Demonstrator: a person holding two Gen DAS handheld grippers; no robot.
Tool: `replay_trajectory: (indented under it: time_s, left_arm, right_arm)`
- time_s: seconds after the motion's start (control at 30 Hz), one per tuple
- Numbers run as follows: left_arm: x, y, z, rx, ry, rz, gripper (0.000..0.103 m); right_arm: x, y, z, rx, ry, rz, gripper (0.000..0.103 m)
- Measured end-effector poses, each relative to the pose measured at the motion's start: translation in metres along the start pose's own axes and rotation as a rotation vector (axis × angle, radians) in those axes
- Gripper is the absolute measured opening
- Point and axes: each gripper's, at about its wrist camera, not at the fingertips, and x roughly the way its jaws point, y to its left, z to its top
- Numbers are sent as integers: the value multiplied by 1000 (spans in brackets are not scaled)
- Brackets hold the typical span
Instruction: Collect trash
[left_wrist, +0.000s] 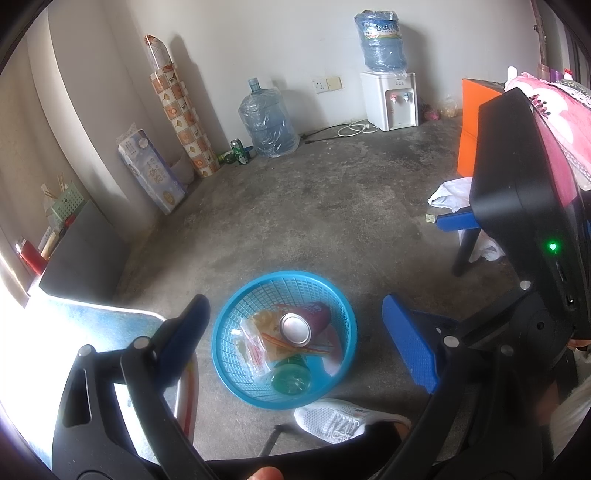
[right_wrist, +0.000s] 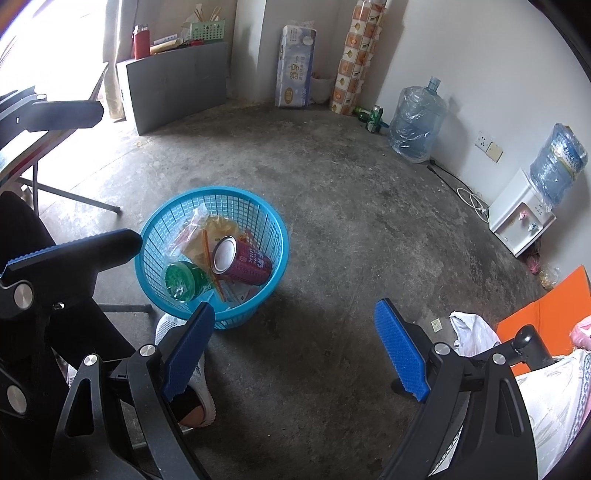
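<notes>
A blue mesh basket (left_wrist: 223, 332) (right_wrist: 147, 240) stands on the concrete floor. In it lie a purple can (left_wrist: 299, 326) (right_wrist: 243, 264), a green bottle (left_wrist: 291, 376) (right_wrist: 183, 280) and clear snack wrappers (left_wrist: 255, 345) (right_wrist: 195, 229). My left gripper (left_wrist: 293, 301) hovers above the basket, open and empty; the right wrist view shows it (right_wrist: 118, 173) at the left. My right gripper (right_wrist: 295, 306) is open and empty over bare floor, right of the basket. A crumpled white plastic bag (left_wrist: 448, 192) (right_wrist: 472, 332) and a small paper scrap (left_wrist: 429, 218) (right_wrist: 437, 325) lie on the floor.
A person's white shoe (left_wrist: 332, 421) (right_wrist: 199, 384) is beside the basket. A folding table (left_wrist: 92, 325) stands at the left. Along the wall are a green can (left_wrist: 238, 149) (right_wrist: 375, 116), a water jug (left_wrist: 267, 122), a dispenser (left_wrist: 391, 99) and an orange mat (right_wrist: 546, 306).
</notes>
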Motion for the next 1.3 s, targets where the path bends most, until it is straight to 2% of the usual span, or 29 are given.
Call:
replay_trajectory:
  time_s: [1.3]
  left_arm:
    - [0,1,-1,0,0,0,91]
  right_arm:
    - [4,-6,0,12,9,6,86]
